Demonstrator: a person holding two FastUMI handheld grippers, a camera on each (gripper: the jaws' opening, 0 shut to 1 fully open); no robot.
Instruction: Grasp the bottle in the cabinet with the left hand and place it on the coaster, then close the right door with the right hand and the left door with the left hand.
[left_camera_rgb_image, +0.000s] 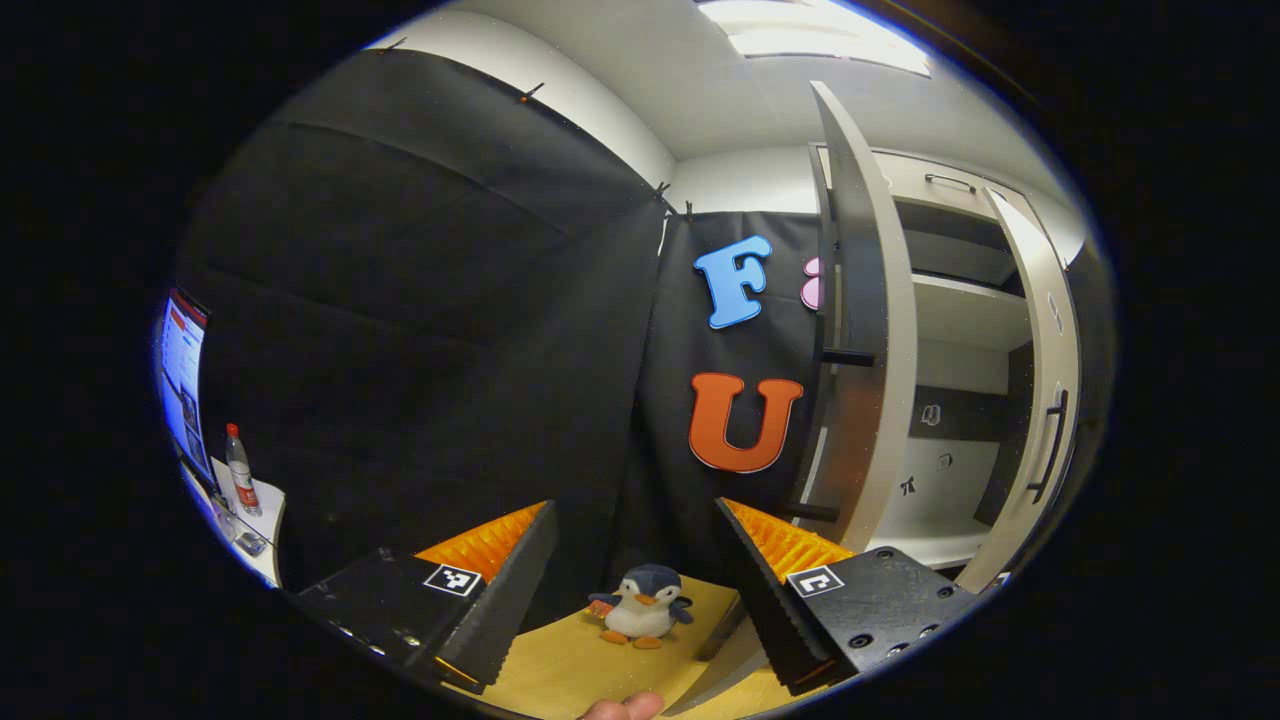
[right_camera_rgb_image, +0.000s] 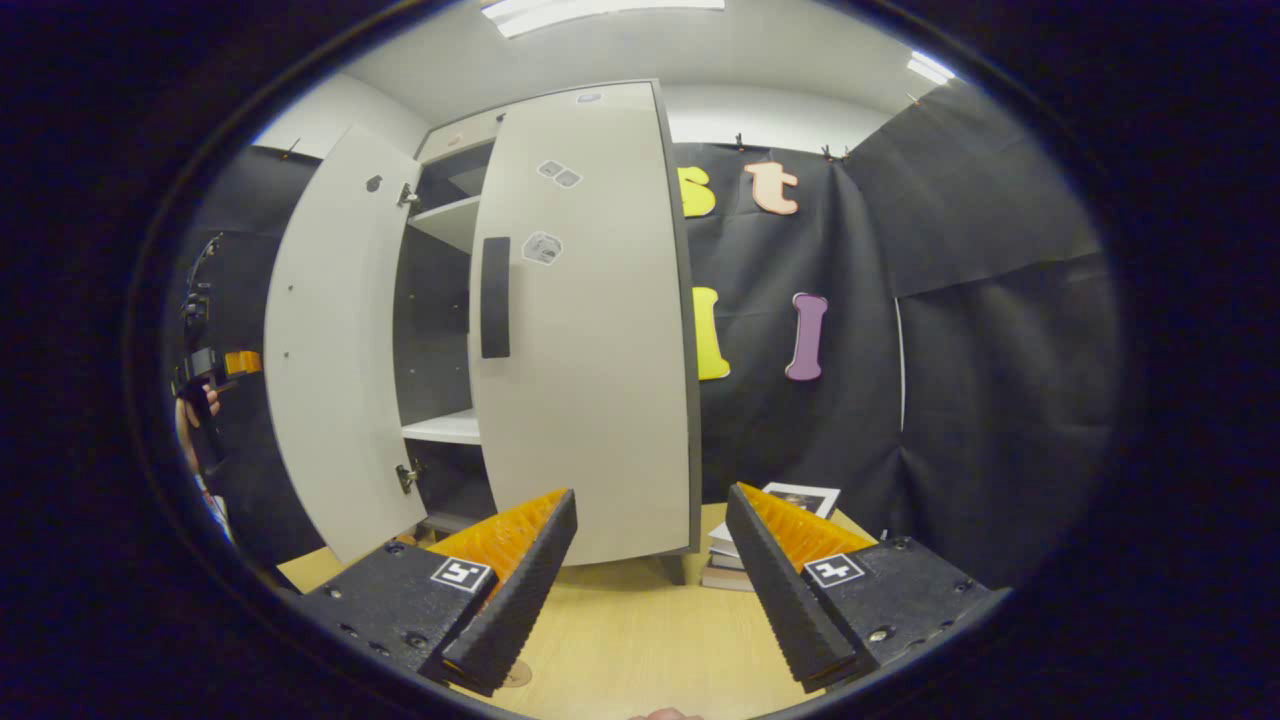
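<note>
Here white cabinet (right_camera_rgb_image: 580, 330), both doors ajar; left gripper (left_camera_rgb_image: 632, 590), right gripper (right_camera_rgb_image: 650, 580) fingers apart, empty.

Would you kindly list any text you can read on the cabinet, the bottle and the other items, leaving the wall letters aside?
No text can be read.
On the white cabinet door, pale stickers: too small.
On the clear plastic bottle, red label: blurred.
On the black-and-white square tags: patterns, no words.

No readable text: square black-and-white markers sit on the left gripper (left_camera_rgb_image: 630, 610) and right gripper (right_camera_rgb_image: 650, 590), small stickers on the cabinet door (right_camera_rgb_image: 585, 330) too small, bottle (left_camera_rgb_image: 240, 470) label illegible.
</note>
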